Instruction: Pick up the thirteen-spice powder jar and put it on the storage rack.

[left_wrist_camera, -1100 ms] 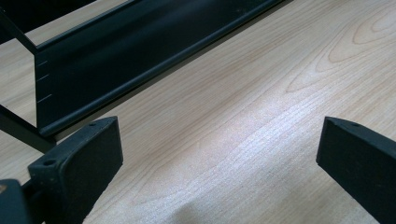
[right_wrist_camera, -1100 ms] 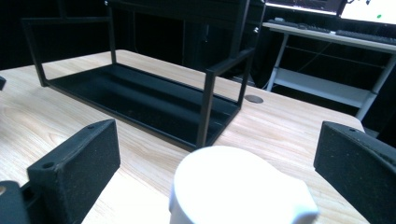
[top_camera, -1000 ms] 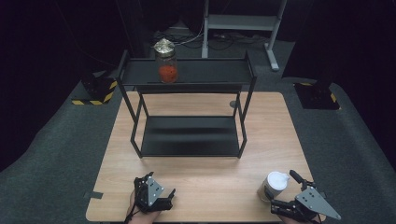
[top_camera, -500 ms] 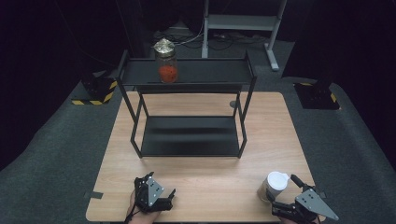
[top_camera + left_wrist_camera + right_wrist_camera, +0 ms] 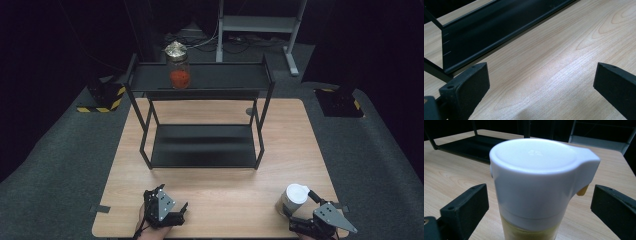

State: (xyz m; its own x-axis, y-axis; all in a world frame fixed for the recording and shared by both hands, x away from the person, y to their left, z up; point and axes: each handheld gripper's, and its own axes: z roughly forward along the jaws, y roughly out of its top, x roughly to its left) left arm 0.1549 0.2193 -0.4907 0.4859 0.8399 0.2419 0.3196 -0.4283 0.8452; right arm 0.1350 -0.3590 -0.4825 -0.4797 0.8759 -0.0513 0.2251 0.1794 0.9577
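Right gripper view: a white-lidded jar (image 5: 536, 187) of yellowish contents is seen at centre frame, between the right gripper (image 5: 539, 202)'s jaws, which have just been closing slightly but are kept apart from it. In the high view's lower left, the left gripper (image 5: 172, 212) is seen with jaws spread wide over bare wooden table (image 5: 225, 192).

The left gripper (image 5: 176, 214) is a compact black block of angular plastic, topped by a pale grey plate marked with small dark screw points; a thin black cable trails from it toward the table's near edge; seen from its own camera, its two jaws are thick matte-black wedges with flat inner faces, the nearer one bearing a small round screw hole on its upper edge. The right gripper (image 5: 301, 207) shares the same black build; its grey three-cornered plate tapers to a sharp tip and carries several dark dots; its jaws are likewise chunky, dull black, slightly grainy, each with tiny screw holes along the top.
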